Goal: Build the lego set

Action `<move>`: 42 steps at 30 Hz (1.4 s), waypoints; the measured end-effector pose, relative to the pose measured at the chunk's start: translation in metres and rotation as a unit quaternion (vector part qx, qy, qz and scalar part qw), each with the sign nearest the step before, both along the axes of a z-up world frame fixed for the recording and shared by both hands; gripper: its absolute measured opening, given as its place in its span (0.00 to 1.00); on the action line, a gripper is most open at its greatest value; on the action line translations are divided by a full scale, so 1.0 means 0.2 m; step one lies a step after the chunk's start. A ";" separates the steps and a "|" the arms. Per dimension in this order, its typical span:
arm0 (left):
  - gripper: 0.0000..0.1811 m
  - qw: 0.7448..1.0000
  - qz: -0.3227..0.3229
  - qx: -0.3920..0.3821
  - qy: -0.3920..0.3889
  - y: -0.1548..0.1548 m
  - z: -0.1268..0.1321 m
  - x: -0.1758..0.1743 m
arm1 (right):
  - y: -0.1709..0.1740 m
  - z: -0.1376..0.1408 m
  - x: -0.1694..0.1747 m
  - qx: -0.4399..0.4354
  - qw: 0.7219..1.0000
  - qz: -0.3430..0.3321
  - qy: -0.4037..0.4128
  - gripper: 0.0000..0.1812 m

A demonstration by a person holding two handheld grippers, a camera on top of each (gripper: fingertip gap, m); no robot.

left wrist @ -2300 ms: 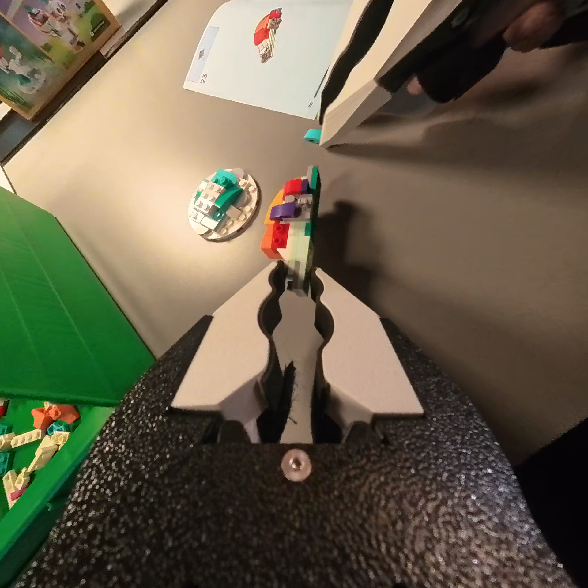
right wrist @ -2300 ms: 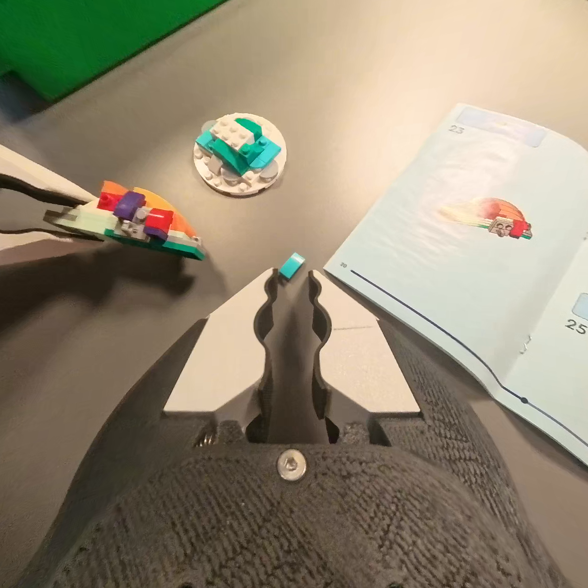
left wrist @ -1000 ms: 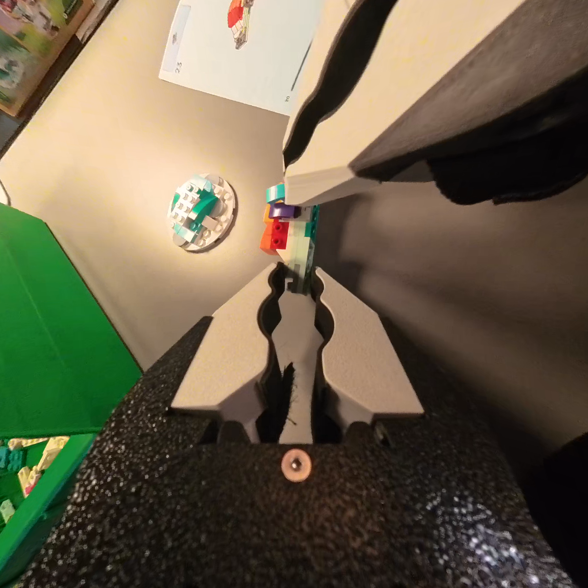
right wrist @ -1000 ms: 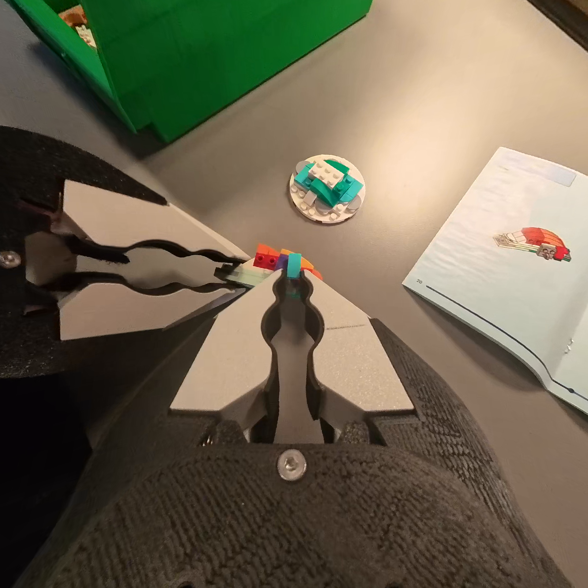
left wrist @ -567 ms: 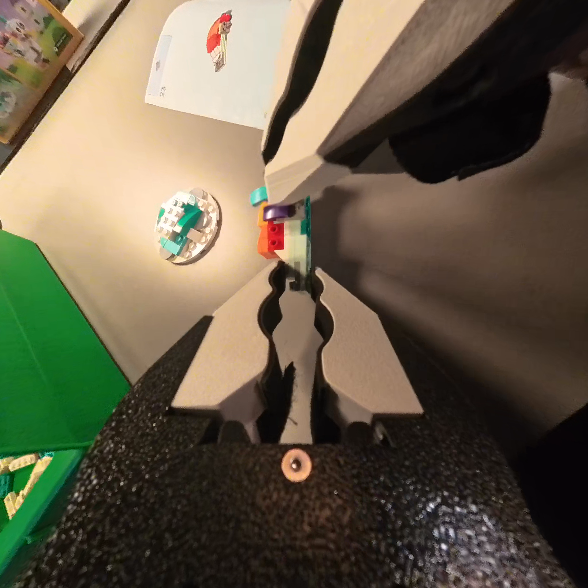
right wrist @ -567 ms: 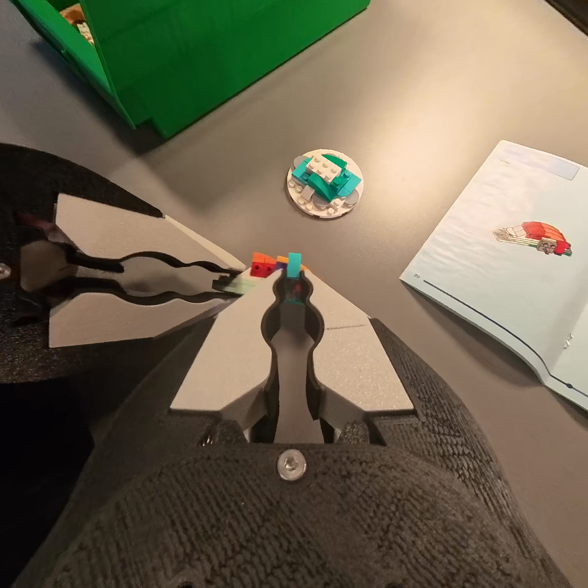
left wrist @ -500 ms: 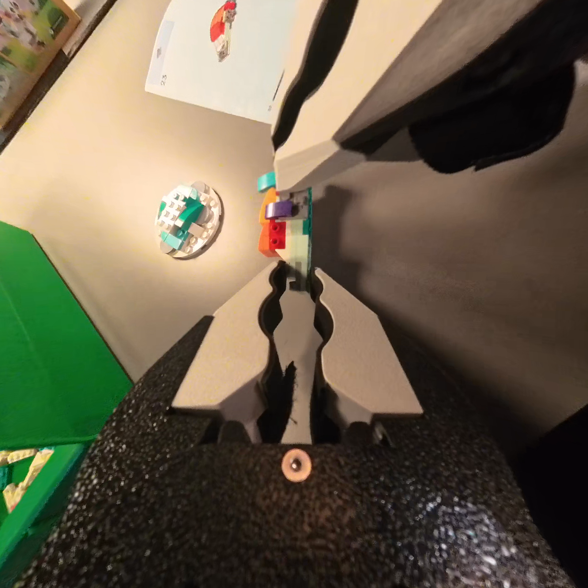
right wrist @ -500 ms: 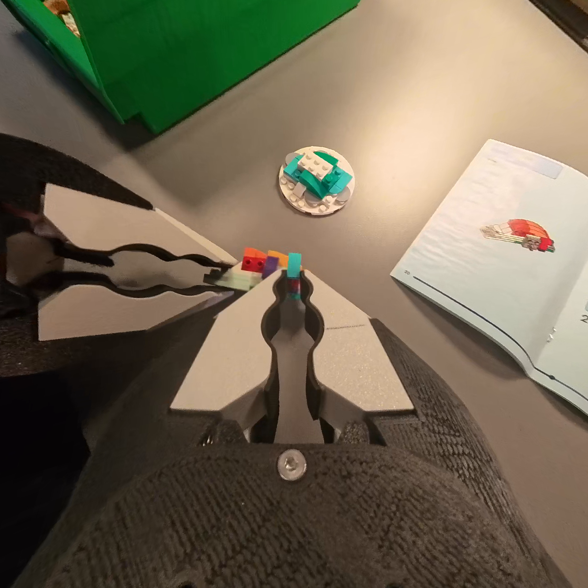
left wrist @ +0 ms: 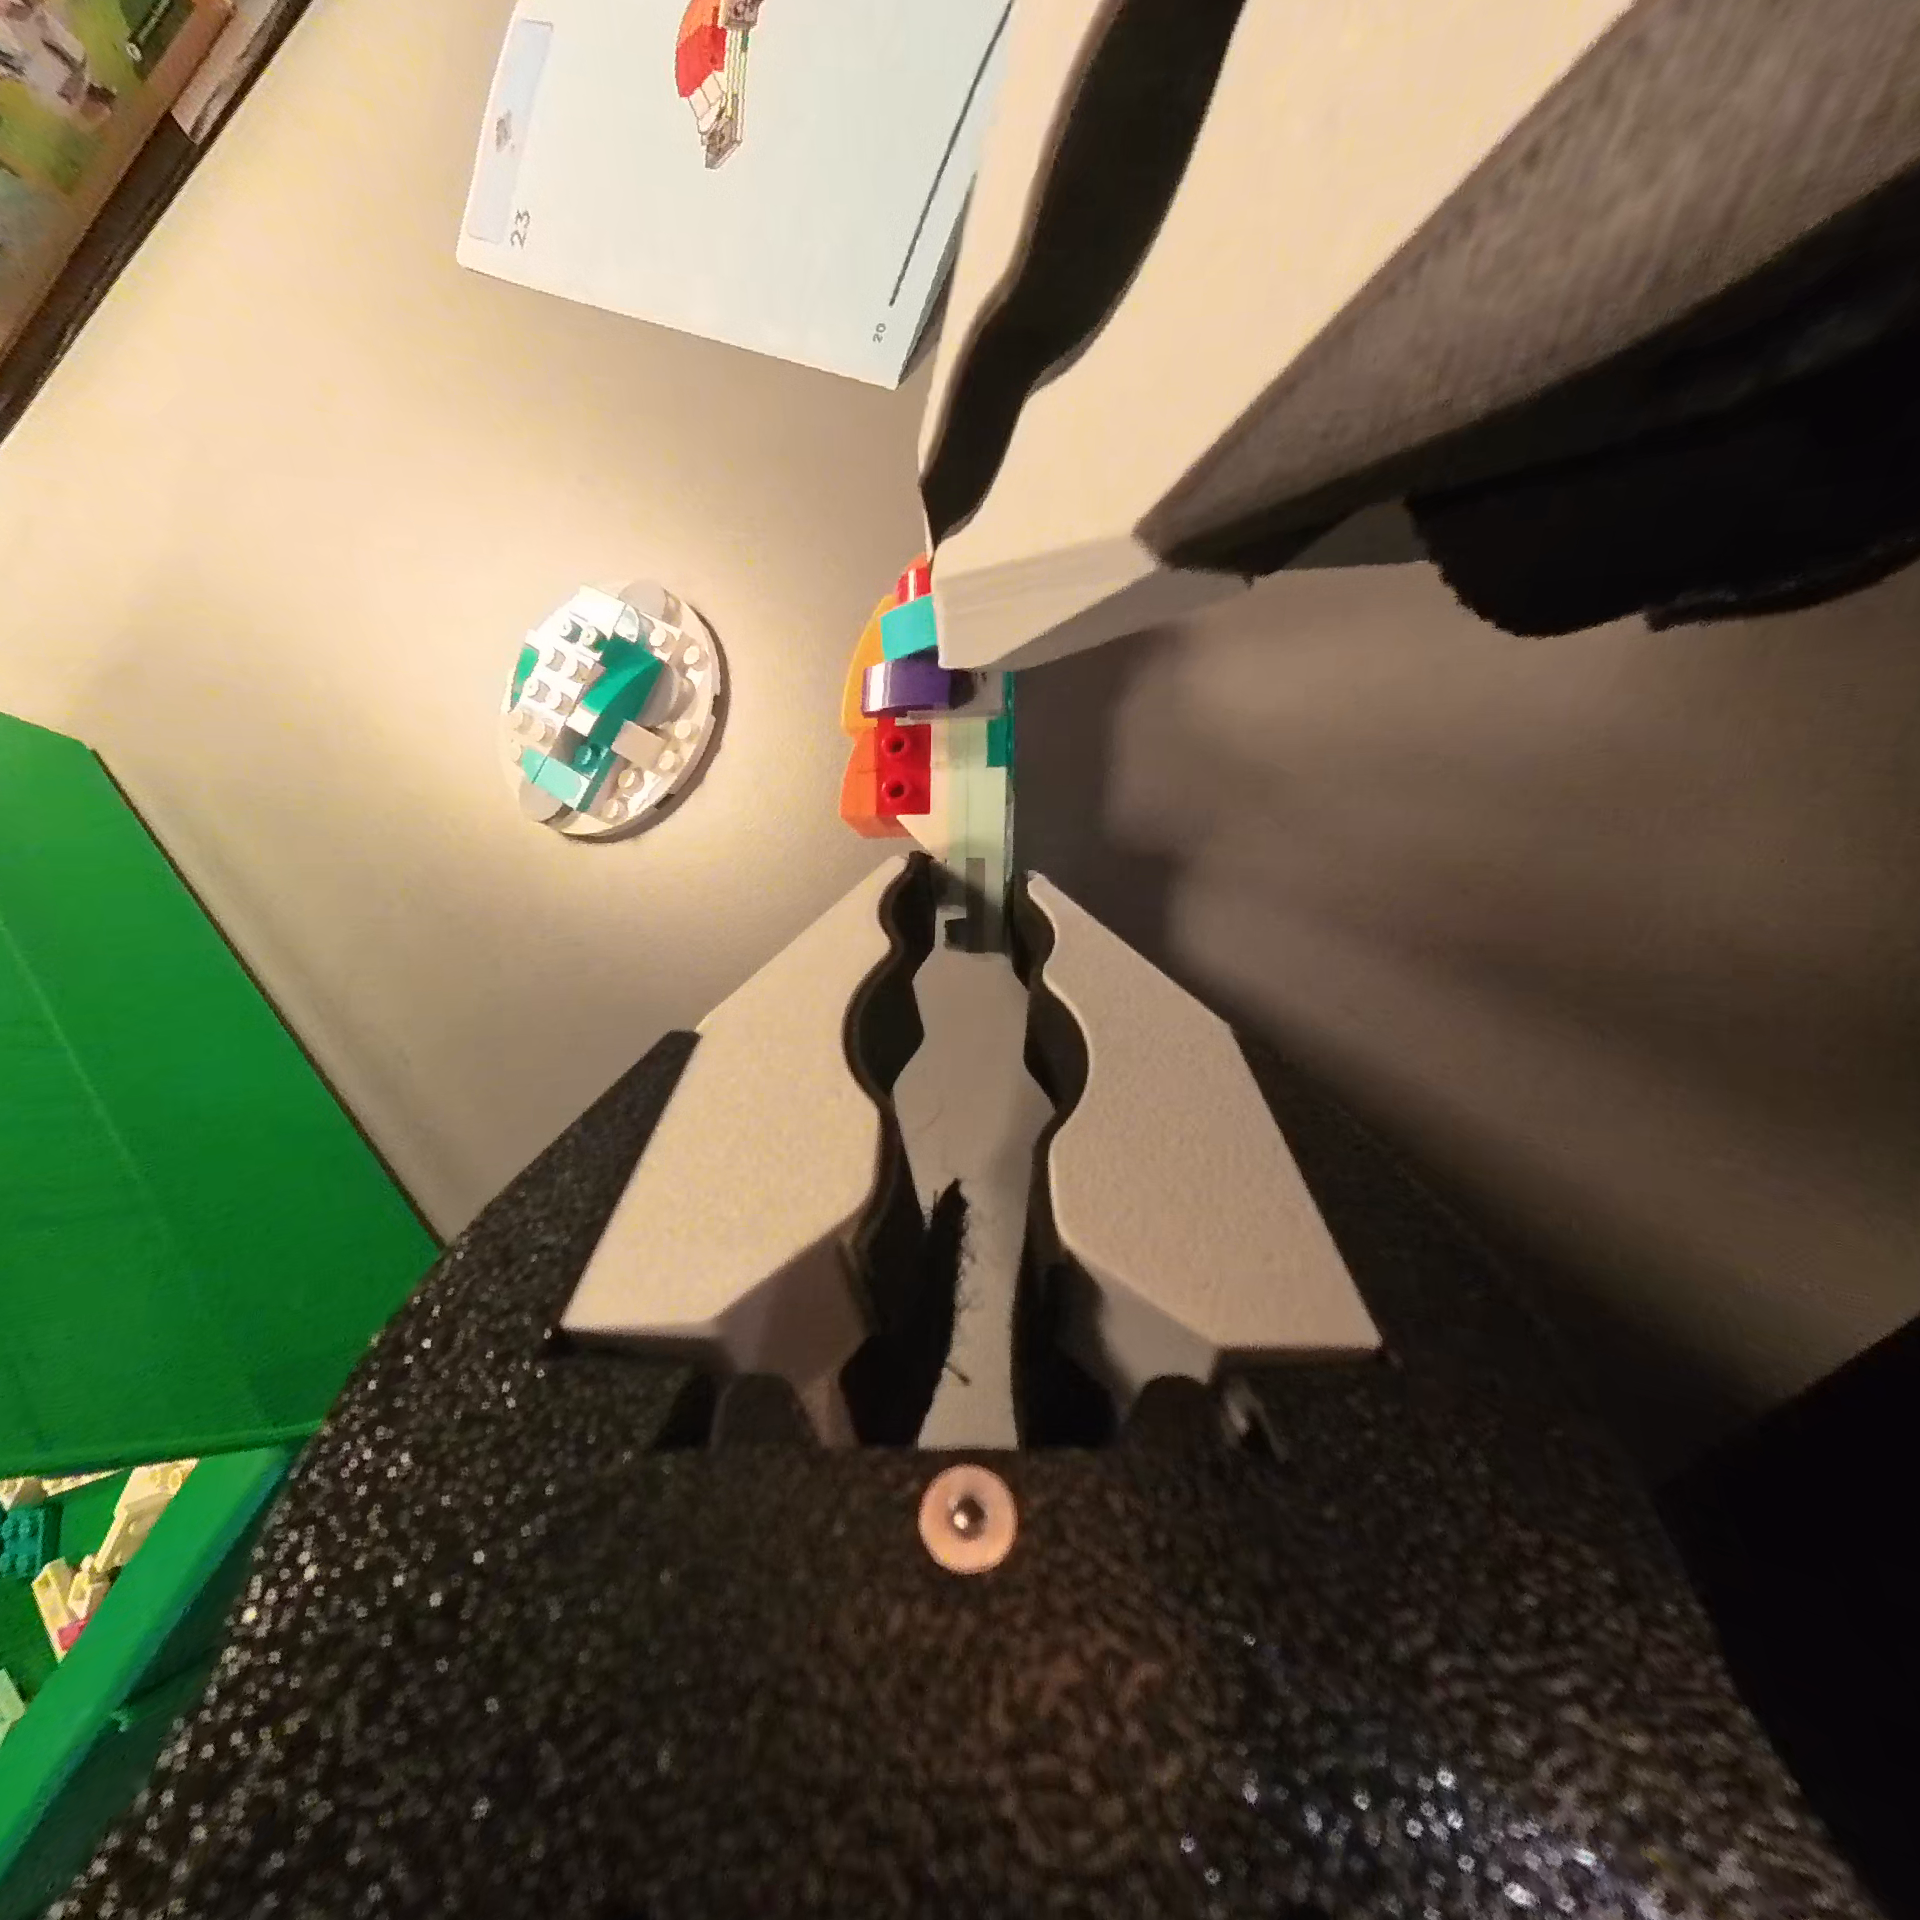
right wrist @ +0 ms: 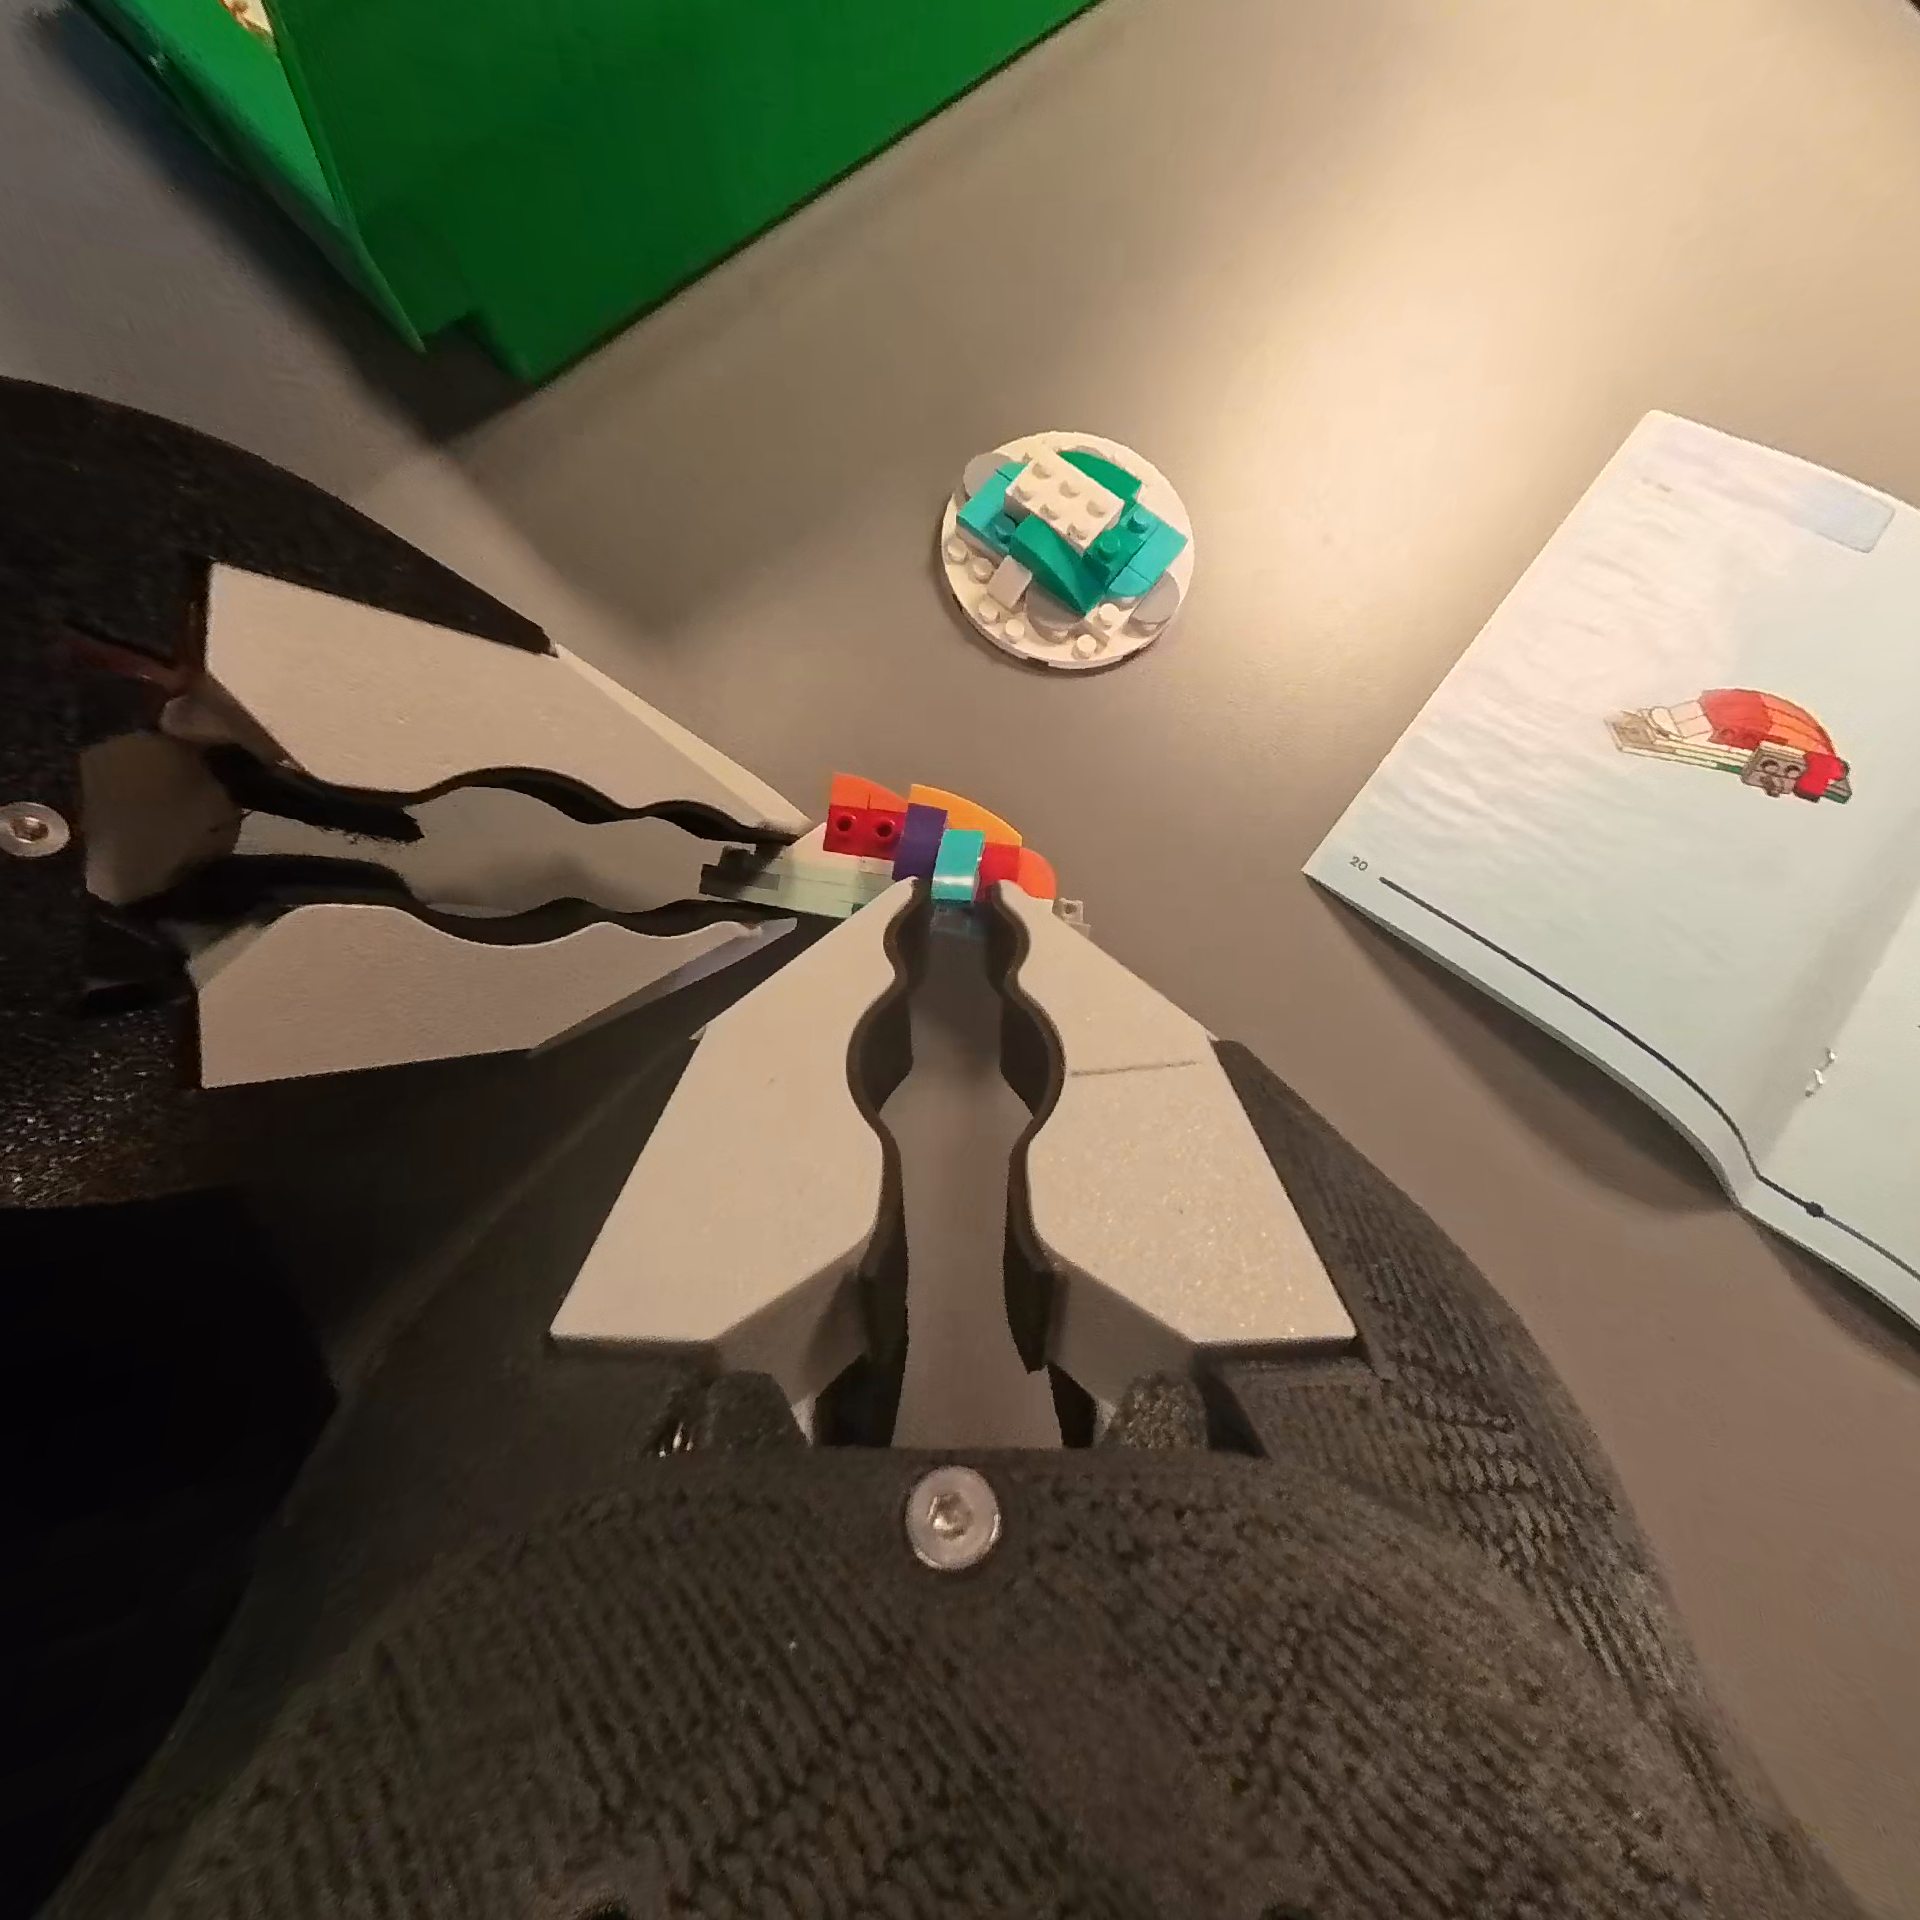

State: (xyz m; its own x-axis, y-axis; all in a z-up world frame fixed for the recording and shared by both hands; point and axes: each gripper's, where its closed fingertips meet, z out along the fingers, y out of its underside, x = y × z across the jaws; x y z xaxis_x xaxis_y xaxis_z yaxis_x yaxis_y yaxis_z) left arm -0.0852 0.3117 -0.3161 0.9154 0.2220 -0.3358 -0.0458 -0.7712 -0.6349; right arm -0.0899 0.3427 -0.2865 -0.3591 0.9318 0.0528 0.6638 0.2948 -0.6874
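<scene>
Left gripper (left wrist: 966, 894): fingers pinched on flat end of brick model (left wrist: 935, 748). Right gripper (right wrist: 956, 899): fingers clamped on teal piece (right wrist: 954, 860), tips meeting left's.

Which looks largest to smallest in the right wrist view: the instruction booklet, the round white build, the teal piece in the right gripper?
1. Instruction booklet, partly cut off by the frame.
2. Round white build.
3. Teal piece, pinched in the right gripper.

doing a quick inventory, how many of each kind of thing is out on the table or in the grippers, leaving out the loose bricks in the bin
grippers: 2, left gripper and right gripper
lego builds: 2, held rainbow build and round white build
loose pieces: 1, teal piece
instruction booklet: 1
green bin: 1
total: 7
</scene>
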 end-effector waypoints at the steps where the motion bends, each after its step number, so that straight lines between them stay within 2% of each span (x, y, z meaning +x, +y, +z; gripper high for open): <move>1: 0.07 1.000 -0.001 0.000 0.000 0.00 0.00 0.00 | 0.00 0.00 0.00 0.001 1.000 0.000 0.000 0.05; 9: 0.07 1.000 -0.003 0.000 -0.005 0.00 0.00 0.00 | 0.01 0.00 -0.01 0.004 1.000 0.000 0.002 0.08; 14: 0.07 1.000 -0.006 0.001 -0.010 0.00 0.00 0.00 | -0.02 0.01 0.00 0.003 1.000 0.015 0.007 0.14; 17: 0.07 1.000 -0.008 0.004 -0.016 0.01 0.00 0.00 | -0.03 0.04 0.01 0.018 0.999 0.039 0.030 0.18; 20: 0.06 0.999 -0.012 0.011 -0.033 0.01 0.00 -0.01 | -0.01 0.07 0.01 0.063 0.990 0.097 0.080 0.25; 22: 0.06 0.999 -0.013 0.020 -0.041 0.01 0.00 -0.03 | 0.00 0.06 0.03 0.112 0.975 0.152 0.115 0.31; 25: 0.06 0.997 -0.016 0.036 -0.062 0.02 -0.01 -0.05 | 0.02 0.01 0.05 0.193 0.939 0.231 0.163 0.33; 30: 0.06 0.996 -0.018 0.041 -0.076 0.02 -0.01 -0.05 | 0.04 -0.04 0.02 0.345 0.850 0.315 0.244 0.32; 33: 0.06 0.995 -0.021 0.045 -0.085 0.02 -0.01 -0.05 | 0.02 -0.04 0.02 0.394 0.803 0.357 0.268 0.29; 34: 0.06 0.995 -0.024 0.044 -0.083 0.02 -0.01 -0.05 | 0.02 -0.03 0.01 0.392 0.806 0.355 0.266 0.26; 36: 0.06 0.996 -0.037 0.038 -0.070 0.01 -0.01 -0.06 | 0.03 -0.01 0.01 0.333 0.843 0.343 0.246 0.25; 39: 0.06 0.995 -0.076 0.043 -0.056 0.01 0.02 -0.04 | 0.00 0.08 0.06 0.153 0.904 0.342 0.207 0.24; 42: 0.06 0.987 -0.148 0.049 -0.047 0.01 0.07 0.03 | -0.03 0.20 0.15 -0.053 0.928 0.345 0.134 0.23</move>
